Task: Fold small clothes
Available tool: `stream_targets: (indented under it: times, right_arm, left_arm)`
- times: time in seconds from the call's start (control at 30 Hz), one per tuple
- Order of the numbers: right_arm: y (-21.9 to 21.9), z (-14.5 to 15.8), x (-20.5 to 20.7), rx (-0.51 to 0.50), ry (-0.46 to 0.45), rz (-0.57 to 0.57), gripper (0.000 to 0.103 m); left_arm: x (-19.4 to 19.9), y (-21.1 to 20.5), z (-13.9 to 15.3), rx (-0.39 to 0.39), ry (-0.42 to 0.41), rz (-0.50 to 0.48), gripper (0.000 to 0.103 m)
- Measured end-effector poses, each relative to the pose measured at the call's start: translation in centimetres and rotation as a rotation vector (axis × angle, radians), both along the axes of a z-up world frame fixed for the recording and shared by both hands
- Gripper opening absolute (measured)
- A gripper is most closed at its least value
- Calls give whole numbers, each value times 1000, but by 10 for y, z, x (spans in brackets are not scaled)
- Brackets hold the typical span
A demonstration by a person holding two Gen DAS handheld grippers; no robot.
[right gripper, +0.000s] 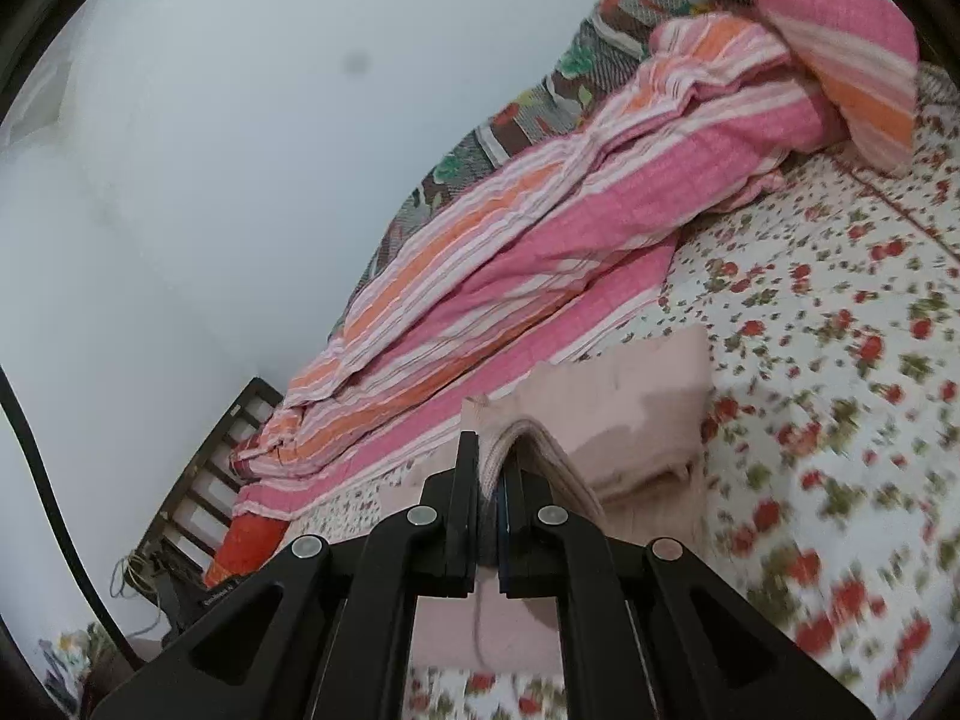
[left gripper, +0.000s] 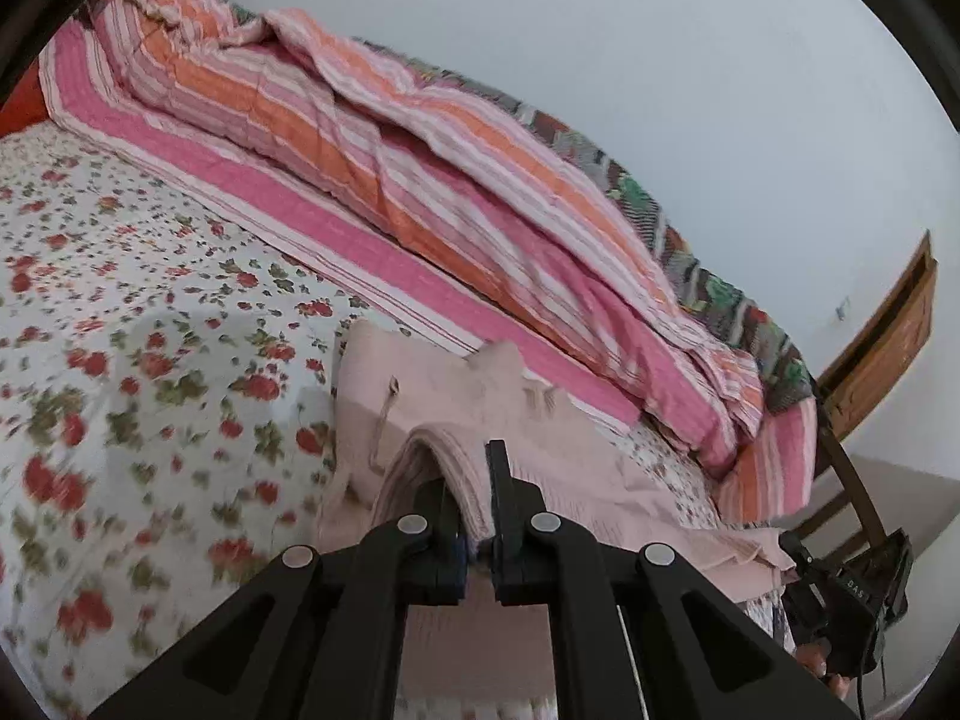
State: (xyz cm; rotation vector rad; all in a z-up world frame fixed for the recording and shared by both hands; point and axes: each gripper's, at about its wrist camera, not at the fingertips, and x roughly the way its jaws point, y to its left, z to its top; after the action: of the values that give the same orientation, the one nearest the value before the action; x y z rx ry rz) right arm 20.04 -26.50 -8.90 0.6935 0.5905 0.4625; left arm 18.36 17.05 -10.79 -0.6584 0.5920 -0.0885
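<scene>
A pale pink knitted garment (left gripper: 456, 396) with a drawstring lies on the flowered bed sheet (left gripper: 150, 312). My left gripper (left gripper: 474, 480) is shut on a ribbed edge of it, and the cloth bulges up between the black fingers. In the right wrist view my right gripper (right gripper: 489, 468) is shut on another ribbed edge of the same pink garment (right gripper: 636, 396). The cloth is lifted at both grips and stretches away over the sheet (right gripper: 840, 360). The other gripper (left gripper: 852, 600) shows at the far right of the left wrist view.
A rumpled pink, orange and white striped quilt (left gripper: 372, 138) lies along the back of the bed against the pale wall, over a dark patterned blanket (left gripper: 714, 276). A striped pillow (right gripper: 840, 42) lies at one end. Wooden bed frame ends (left gripper: 888, 324) (right gripper: 210, 468) close both sides.
</scene>
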Motion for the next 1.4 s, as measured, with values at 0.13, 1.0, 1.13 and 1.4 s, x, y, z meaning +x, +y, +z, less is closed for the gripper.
stream_targets:
  times: [0.13,1.0,1.13,1.4]
  right_arm:
    - [6,-11,37,-18,26,4,4]
    - [40,-54,131,-239,34,18,46]
    - [39,-47,108,-320,35,49,46]
    - [19,-43,43,-416,100,81,56]
  left_arm:
    - [37,5,-13,-25,33,14,6]
    - [131,-7,-32,61,87,-39,37]
    - [109,-12,-26,134,93,-40,37]
    - [42,-15,-21,206,74,-45,62]
